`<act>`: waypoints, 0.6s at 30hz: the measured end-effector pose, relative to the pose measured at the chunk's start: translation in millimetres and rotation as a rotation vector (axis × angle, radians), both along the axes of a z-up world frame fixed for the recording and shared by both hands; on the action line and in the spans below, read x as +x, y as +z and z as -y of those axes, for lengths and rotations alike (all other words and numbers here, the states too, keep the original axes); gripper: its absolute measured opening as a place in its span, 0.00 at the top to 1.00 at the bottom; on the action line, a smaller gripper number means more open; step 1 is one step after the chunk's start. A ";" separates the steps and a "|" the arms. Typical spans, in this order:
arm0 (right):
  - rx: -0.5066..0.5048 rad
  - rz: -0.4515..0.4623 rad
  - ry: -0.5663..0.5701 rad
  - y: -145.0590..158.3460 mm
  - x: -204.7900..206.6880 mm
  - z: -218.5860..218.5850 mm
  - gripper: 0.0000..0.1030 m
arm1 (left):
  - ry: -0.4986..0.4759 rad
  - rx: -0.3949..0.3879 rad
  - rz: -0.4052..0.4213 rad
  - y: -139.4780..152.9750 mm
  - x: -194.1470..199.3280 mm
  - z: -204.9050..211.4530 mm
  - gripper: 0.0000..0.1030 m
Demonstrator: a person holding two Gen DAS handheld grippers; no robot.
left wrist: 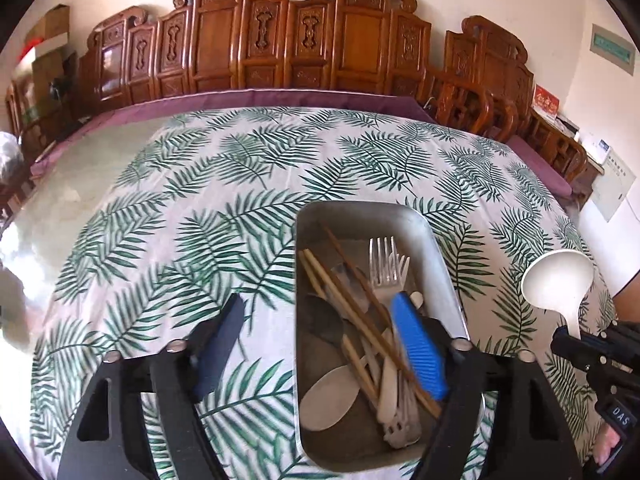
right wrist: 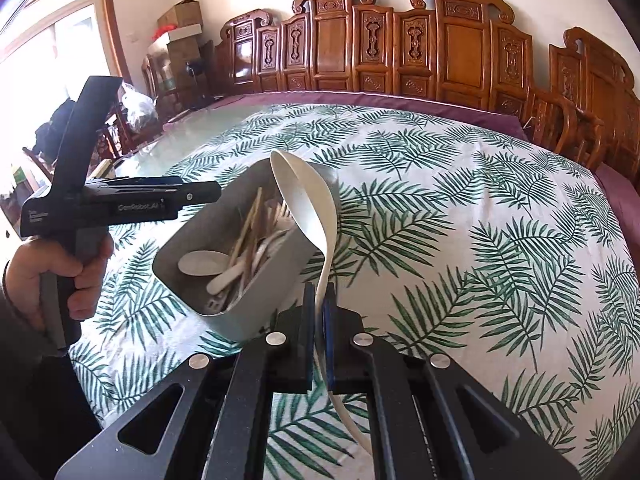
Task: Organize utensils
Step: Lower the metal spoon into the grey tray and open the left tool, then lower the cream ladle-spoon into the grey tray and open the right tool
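The right gripper (right wrist: 319, 336) has its two fingers pressed tight on the thin handle of a white ladle (right wrist: 304, 204), gripping it partway along so that the handle's tail sticks out behind the fingers and the bowl rises ahead, tipped up above the near right rim of the tray (right wrist: 260, 300). In the left wrist view that same ladle (left wrist: 558, 280) shows off the tray's right side, held above the cloth (left wrist: 200, 208) by the right gripper (left wrist: 570, 338). The left gripper (left wrist: 320, 344) is wide open and holds nothing; one finger hangs over the cloth to the left of the tray (left wrist: 436, 240), the other, blue-padded, sits over the tray's right part, and whether it touches anything there cannot be told. The metal tray lies on the leaf-print cloth toward the table's near edge and holds a jumble of chopsticks (left wrist: 348, 308), forks (left wrist: 386, 260) and pale spoons (left wrist: 326, 400). In the right wrist view a hand (right wrist: 48, 276) grips the left gripper's handle beside the tray's left side. Carved wooden chairs (right wrist: 460, 40) line the table's far edge.
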State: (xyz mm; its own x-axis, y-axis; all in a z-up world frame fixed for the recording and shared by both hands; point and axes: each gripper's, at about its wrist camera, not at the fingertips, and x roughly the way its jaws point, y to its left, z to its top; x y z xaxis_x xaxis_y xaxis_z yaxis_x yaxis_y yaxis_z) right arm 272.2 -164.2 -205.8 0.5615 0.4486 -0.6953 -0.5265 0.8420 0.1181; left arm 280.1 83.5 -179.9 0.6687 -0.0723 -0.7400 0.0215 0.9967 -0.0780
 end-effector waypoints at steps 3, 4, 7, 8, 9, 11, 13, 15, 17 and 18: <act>0.001 0.001 0.006 3.5 -3.3 -6.2 0.95 | 0.003 0.000 -0.002 1.9 -5.3 -7.4 0.13; 0.002 0.001 0.010 4.9 -4.1 -8.7 0.95 | 0.005 0.000 -0.001 2.4 -5.9 -9.1 0.11; 0.000 -0.001 0.018 7.6 -4.6 -16.6 0.95 | 0.013 0.011 0.010 2.7 -6.7 -16.3 0.07; -0.002 -0.003 0.023 8.3 -3.8 -20.8 0.95 | 0.018 0.015 0.011 2.5 -6.5 -19.2 0.07; -0.003 -0.007 0.026 8.6 -2.7 -24.0 0.95 | 0.024 0.016 0.009 1.9 -6.1 -23.0 0.07; 0.006 -0.016 0.029 9.4 1.0 -31.3 0.95 | 0.030 0.009 0.006 1.2 -5.7 -30.0 0.08; 0.022 -0.028 0.032 9.5 7.5 -39.8 0.95 | 0.037 0.002 0.005 1.3 -6.6 -37.9 0.08; 0.037 -0.035 0.034 10.1 14.8 -49.0 0.95 | 0.041 -0.003 0.003 1.0 -6.6 -44.1 0.08; 0.049 -0.041 0.035 11.1 22.0 -57.5 0.95 | 0.045 -0.008 0.000 0.0 -6.3 -48.9 0.08; 0.056 -0.044 0.038 11.7 25.7 -62.2 0.95 | 0.047 -0.014 -0.001 -0.7 -5.4 -52.1 0.08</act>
State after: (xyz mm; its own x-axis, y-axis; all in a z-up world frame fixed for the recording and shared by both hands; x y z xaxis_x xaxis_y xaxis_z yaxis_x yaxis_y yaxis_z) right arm 297.9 -102.0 -194.1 0.5129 0.5079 -0.6921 -0.5508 0.8131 0.1885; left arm 274.7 135.6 -180.6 0.6706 -0.0509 -0.7401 -0.0254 0.9955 -0.0915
